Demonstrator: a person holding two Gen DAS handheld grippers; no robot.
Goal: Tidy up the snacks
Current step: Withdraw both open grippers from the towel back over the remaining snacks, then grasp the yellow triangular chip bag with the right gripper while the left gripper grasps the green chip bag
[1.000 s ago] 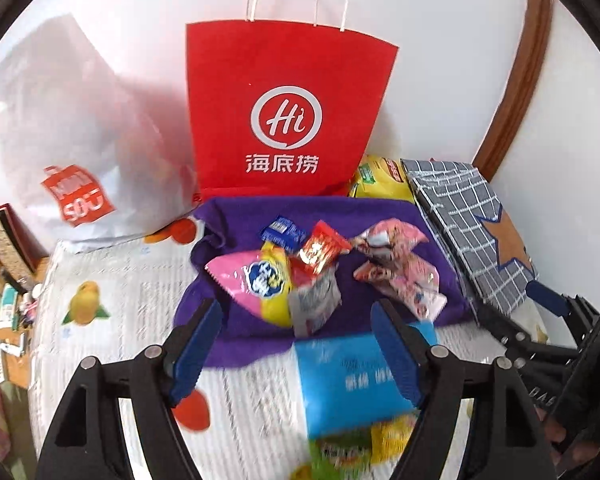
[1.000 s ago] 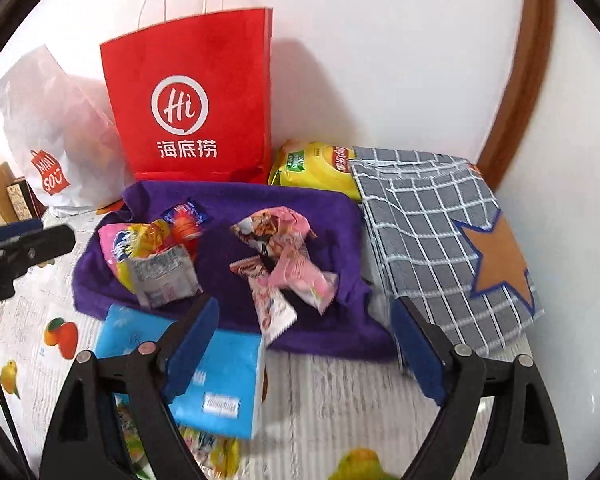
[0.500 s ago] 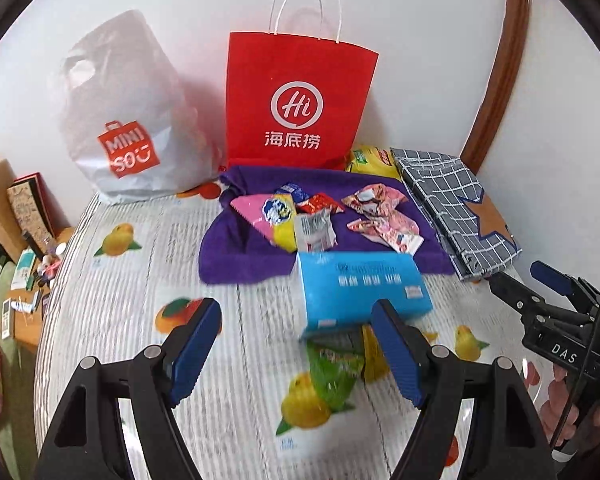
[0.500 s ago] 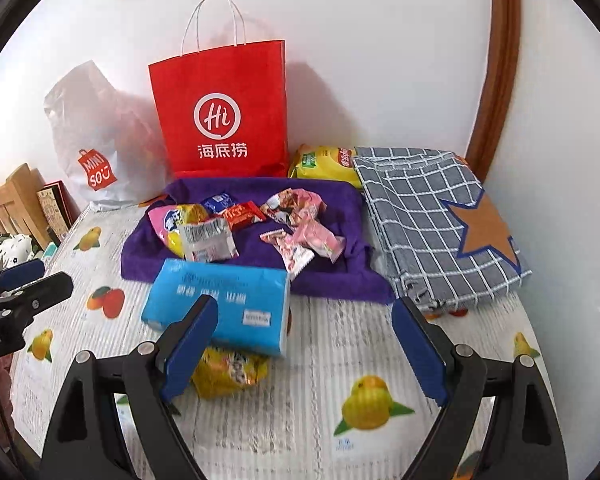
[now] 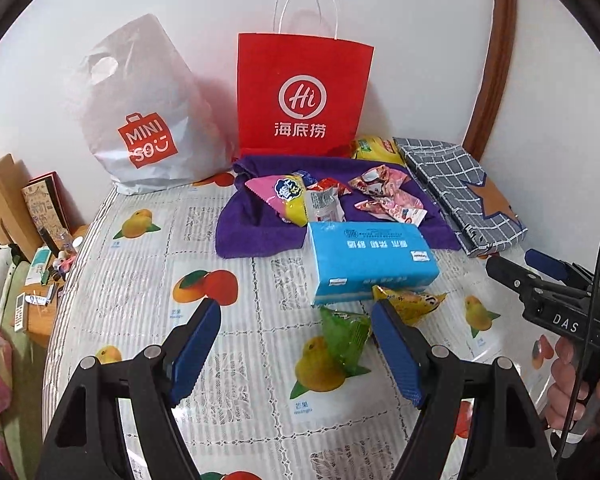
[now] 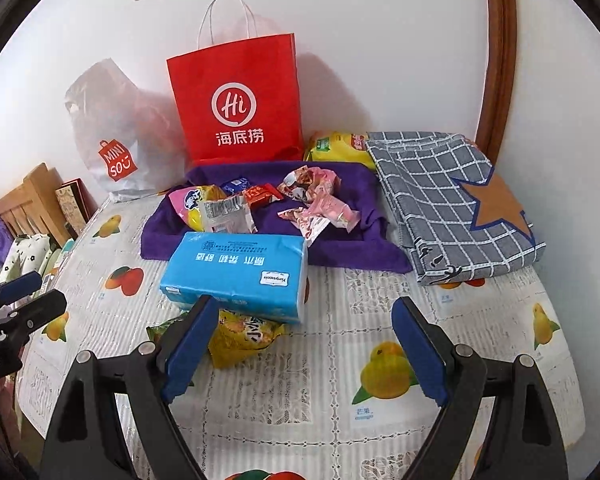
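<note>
Several snack packets lie on a purple towel (image 5: 252, 236) (image 6: 340, 248) at the back of the table: a pink-yellow bag (image 5: 284, 198) (image 6: 188, 206), a clear packet (image 6: 228, 214), a red packet (image 6: 260, 196) and pink wrappers (image 5: 388, 194) (image 6: 320, 204). A green packet (image 5: 346, 338) and a yellow packet (image 5: 410, 304) (image 6: 242, 334) lie in front of a blue tissue pack (image 5: 370, 260) (image 6: 236, 276). My left gripper (image 5: 296, 350) is open and empty, just before the green packet. My right gripper (image 6: 306, 348) is open and empty, before the tissue pack.
A red paper bag (image 5: 302, 96) (image 6: 238, 100) and a white Miniso plastic bag (image 5: 144, 120) (image 6: 108, 136) stand against the wall. A grey checked cloth bag (image 5: 460, 192) (image 6: 452, 200) lies right. A yellow chips bag (image 6: 336, 146) lies behind the towel. The table's left edge drops to clutter.
Both grippers have pulled back from the towel toward the table's front, so the tissue pack and the green and yellow packets come into view. Both stay open and empty.
</note>
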